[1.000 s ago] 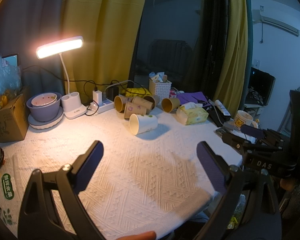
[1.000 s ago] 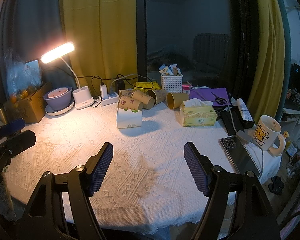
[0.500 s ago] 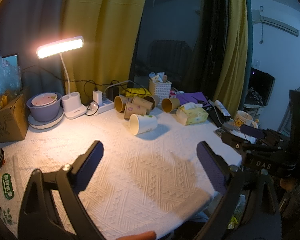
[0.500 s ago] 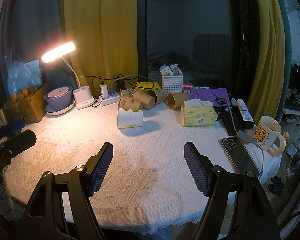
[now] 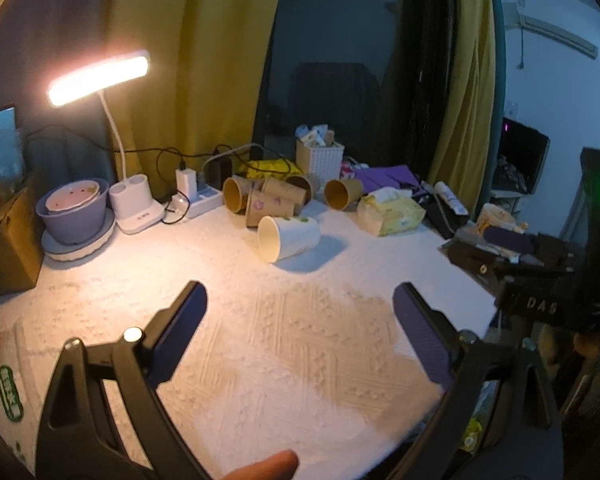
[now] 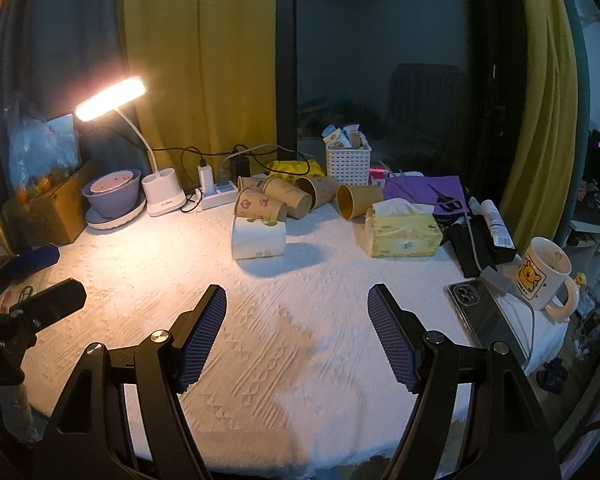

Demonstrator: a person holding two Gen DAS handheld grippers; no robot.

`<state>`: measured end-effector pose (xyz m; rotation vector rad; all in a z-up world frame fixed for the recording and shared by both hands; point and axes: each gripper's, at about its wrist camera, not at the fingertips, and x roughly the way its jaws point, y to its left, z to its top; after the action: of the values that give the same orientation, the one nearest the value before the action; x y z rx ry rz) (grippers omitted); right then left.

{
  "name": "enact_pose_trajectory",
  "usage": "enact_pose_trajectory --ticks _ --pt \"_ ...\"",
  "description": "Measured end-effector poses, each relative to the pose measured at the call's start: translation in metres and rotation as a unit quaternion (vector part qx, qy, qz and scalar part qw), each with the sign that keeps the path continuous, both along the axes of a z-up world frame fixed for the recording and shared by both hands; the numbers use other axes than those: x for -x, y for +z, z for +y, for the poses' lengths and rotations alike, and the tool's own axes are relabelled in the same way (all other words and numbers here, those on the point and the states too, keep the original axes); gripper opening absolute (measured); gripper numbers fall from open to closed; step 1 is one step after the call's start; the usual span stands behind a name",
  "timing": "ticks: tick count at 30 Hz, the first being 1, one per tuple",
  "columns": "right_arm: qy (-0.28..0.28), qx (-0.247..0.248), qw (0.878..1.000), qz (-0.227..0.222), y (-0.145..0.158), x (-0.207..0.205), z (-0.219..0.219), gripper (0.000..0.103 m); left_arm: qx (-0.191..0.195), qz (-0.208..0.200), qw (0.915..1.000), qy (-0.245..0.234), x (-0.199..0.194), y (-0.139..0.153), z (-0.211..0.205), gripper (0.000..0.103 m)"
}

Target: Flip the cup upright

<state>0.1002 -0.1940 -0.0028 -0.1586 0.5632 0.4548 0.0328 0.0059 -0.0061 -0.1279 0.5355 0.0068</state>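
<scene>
A white paper cup (image 5: 289, 237) lies on its side on the white tablecloth, its mouth toward the left wrist camera; it also shows in the right wrist view (image 6: 258, 237). My left gripper (image 5: 300, 304) is open and empty, well short of the cup. My right gripper (image 6: 297, 306) is open and empty, also short of the cup. Each gripper shows at the edge of the other's view: the right gripper (image 5: 504, 252) and the left gripper (image 6: 36, 280).
Several brown paper cups (image 6: 284, 198) lie tipped behind the white cup. A lit desk lamp (image 6: 112, 98), a purple bowl (image 6: 112, 194), a power strip (image 6: 218, 198), a white basket (image 6: 348, 160), a tissue box (image 6: 404, 232), a phone (image 6: 484, 312) and a bear mug (image 6: 542, 276) surround the cloth.
The left wrist view has shifted and blurred slightly, so the left gripper has started to move. The right gripper and the cup have not moved.
</scene>
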Motion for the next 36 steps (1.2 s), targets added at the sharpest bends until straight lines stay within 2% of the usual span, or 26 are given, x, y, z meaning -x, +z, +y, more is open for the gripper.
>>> enact_pose_trajectory --ticks 8,11,18,26,36 --pt "-0.014 -0.002 1.000 0.027 -0.014 -0.054 0.002 0.077 -0.049 0.037 0.9976 -0.032 -0.059 -0.016 0.009 0.095" --pt "-0.017 -0.002 0.999 0.037 -0.020 -0.076 0.002 0.077 -0.083 0.050 0.9939 -0.054 -0.085 -0.022 0.006 0.095" --pt "-0.024 -0.004 0.998 0.058 -0.030 -0.133 0.003 0.077 -0.123 0.089 0.9836 -0.097 -0.150 -0.037 0.004 0.095" --pt "-0.019 -0.006 0.996 0.089 -0.051 -0.179 0.008 0.077 -0.204 0.120 0.9600 -0.150 -0.210 -0.056 -0.004 0.095" --pt "-0.012 -0.013 0.992 0.128 -0.078 -0.207 0.012 0.077 -0.270 0.188 0.9171 -0.225 -0.272 -0.095 -0.014 0.095"
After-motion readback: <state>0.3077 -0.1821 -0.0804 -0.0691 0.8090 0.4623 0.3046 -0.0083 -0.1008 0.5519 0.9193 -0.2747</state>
